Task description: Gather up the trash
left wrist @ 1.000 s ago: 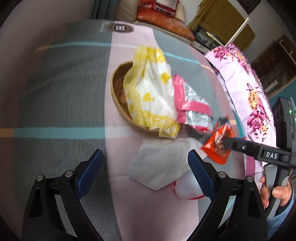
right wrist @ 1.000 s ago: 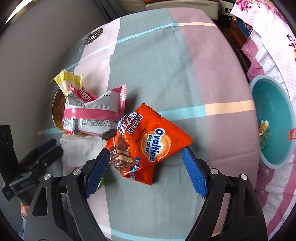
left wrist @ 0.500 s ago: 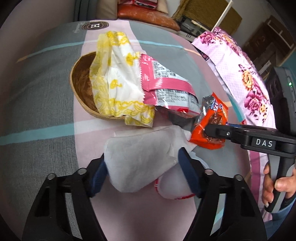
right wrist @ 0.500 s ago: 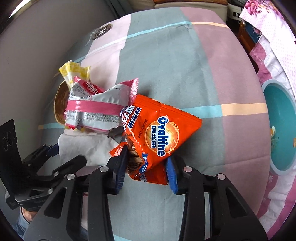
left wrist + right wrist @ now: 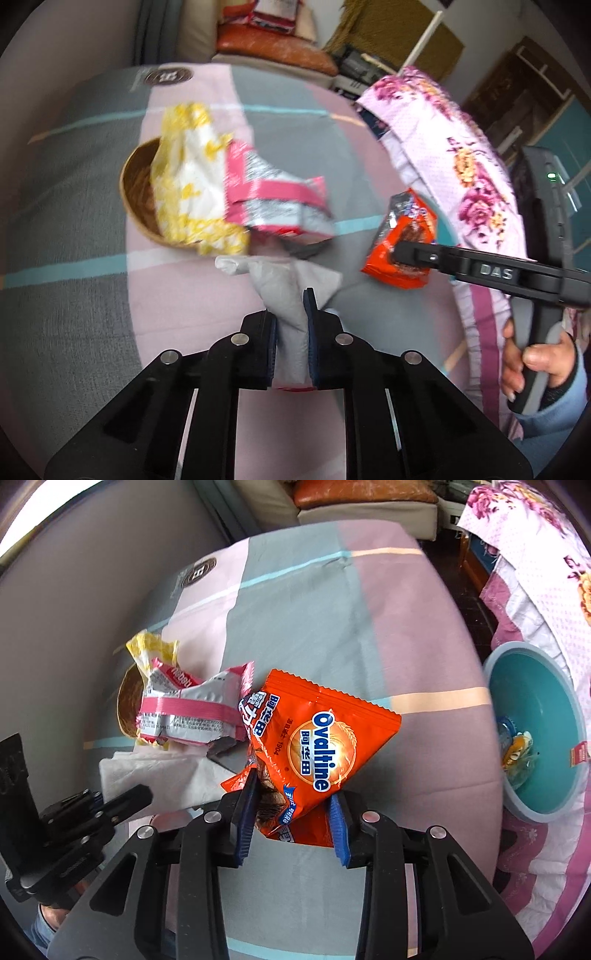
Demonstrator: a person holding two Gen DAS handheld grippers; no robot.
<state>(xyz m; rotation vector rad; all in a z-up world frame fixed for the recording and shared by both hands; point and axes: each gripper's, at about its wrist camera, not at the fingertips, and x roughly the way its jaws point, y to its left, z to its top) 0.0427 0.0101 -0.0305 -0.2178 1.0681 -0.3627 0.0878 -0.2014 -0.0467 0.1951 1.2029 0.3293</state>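
My left gripper (image 5: 290, 314) is shut on a crumpled white tissue (image 5: 288, 284), which bunches up between the pads; it also shows in the right wrist view (image 5: 155, 775). My right gripper (image 5: 291, 805) is shut on an orange Ovaltine wrapper (image 5: 321, 746), held just above the cloth; it also shows in the left wrist view (image 5: 402, 243). A pink-and-silver wrapper (image 5: 277, 199) and a yellow-and-white wrapper (image 5: 188, 184) lie on a small woven basket (image 5: 136, 195) beyond the tissue.
The round table has a pink, grey and teal striped cloth (image 5: 332, 609). A teal basin (image 5: 532, 723) holding some trash stands low at the right beside the table. A floral pink cloth (image 5: 461, 155) hangs at the right. A sofa (image 5: 362, 502) is behind.
My left gripper closed on the white tissue and bunched it up. My right gripper closed on the Ovaltine wrapper and lifted it slightly to the right.
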